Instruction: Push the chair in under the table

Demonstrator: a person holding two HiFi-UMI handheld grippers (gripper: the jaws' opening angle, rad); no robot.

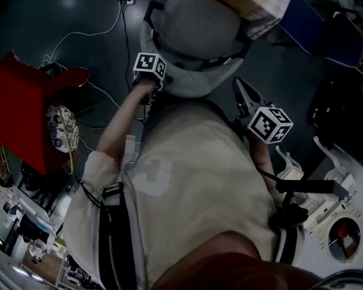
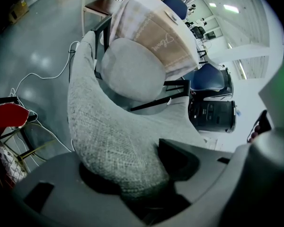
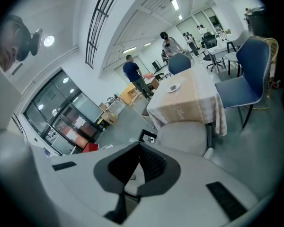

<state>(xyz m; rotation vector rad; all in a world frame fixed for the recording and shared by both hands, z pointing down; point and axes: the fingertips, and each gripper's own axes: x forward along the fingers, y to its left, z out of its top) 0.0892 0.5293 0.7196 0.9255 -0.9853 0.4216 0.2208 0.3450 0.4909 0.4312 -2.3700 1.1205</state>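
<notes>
Grey floor (image 1: 85, 11); chair (image 2: 109, 126) stands between me and table (image 2: 156, 37), seat front at its cloth edge. Left gripper (image 2: 128, 174): fingers wide, clamping backrest top. Right gripper (image 3: 135, 167): fingers closed, empty, beside backrest. Push likely straight toward table.

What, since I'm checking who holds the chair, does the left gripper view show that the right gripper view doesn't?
Only the left gripper view: the left gripper clamped on the chair's grey backrest, and a red object at left. Only the right gripper view: the right gripper shut and empty, a plate on the table, people standing far off. Both: the chair's seat, the cloth-covered table, a blue chair.
</notes>
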